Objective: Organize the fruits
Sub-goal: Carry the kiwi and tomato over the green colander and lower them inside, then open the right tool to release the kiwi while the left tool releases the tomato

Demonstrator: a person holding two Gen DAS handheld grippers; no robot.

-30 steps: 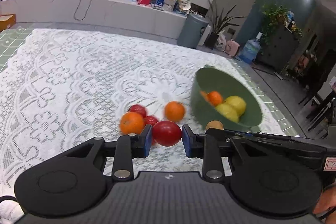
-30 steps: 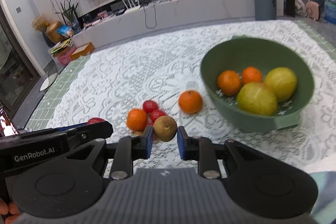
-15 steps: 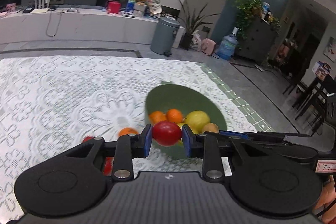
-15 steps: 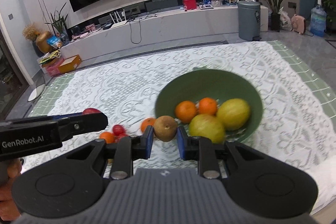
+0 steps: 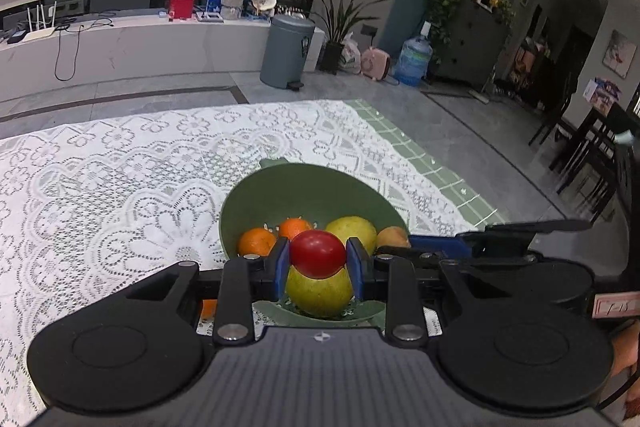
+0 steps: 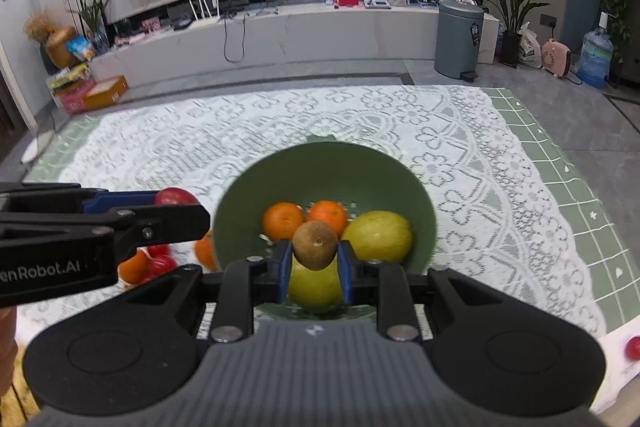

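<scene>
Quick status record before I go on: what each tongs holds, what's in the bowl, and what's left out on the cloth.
left tongs: shut on red fruit, over the bowl
right tongs: shut on brown kiwi, over the bowl
green bowl: two oranges, two yellow-green fruits
lace tablecloth: oranges and red fruits left of the bowl; one red fruit near its right edge
step pending: neither fruit released yet

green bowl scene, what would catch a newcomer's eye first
The green bowl on the lace tablecloth, holding two oranges and two yellow fruits. Above it, the left tongs clamp a red tomato and the right tongs clamp a brown kiwi.
</scene>
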